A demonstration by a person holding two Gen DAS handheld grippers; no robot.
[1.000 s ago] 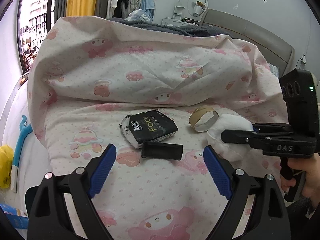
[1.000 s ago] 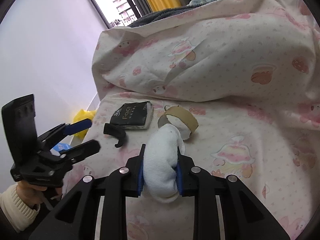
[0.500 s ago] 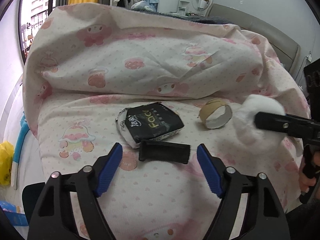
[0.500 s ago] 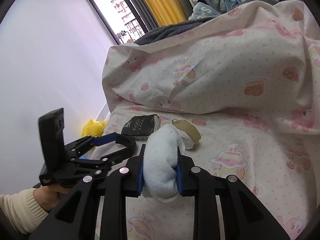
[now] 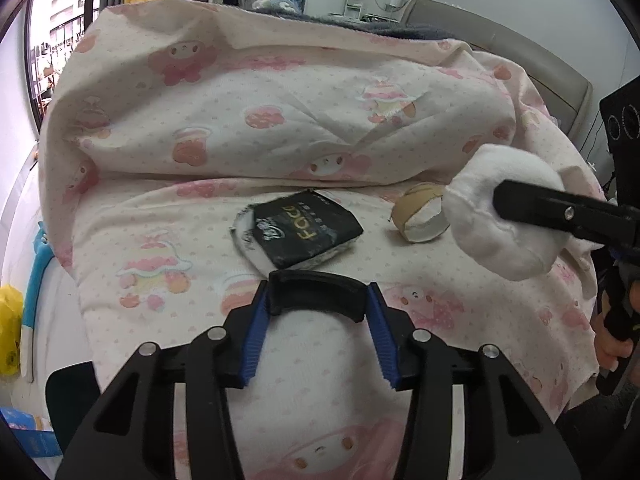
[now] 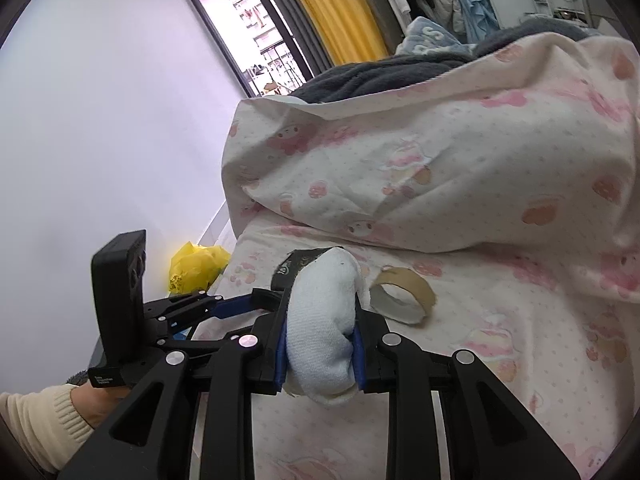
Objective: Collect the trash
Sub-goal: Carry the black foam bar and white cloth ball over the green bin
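My left gripper (image 5: 317, 300) is shut on a curved black plastic piece (image 5: 318, 290), gripping its two ends just above the bed sheet. My right gripper (image 6: 320, 336) is shut on a rolled white sock (image 6: 324, 320) and holds it in the air; the sock also shows at the right of the left wrist view (image 5: 508, 216). A black tissue pack (image 5: 304, 230) and a cardboard tape roll (image 5: 420, 218) lie on the sheet behind the black piece. The roll also shows in the right wrist view (image 6: 402, 292), right of the sock.
A bunched pink-patterned duvet (image 5: 280, 92) rises behind the items. A yellow plastic bag (image 6: 196, 266) lies on the floor beside the bed's left edge, and a blue-and-white brush (image 5: 34, 280) sits there too. A grey headboard (image 5: 520, 56) runs at the back right.
My left gripper moved forward and closed on the black plastic piece. My right gripper lifted the sock higher and drew back from the bed.
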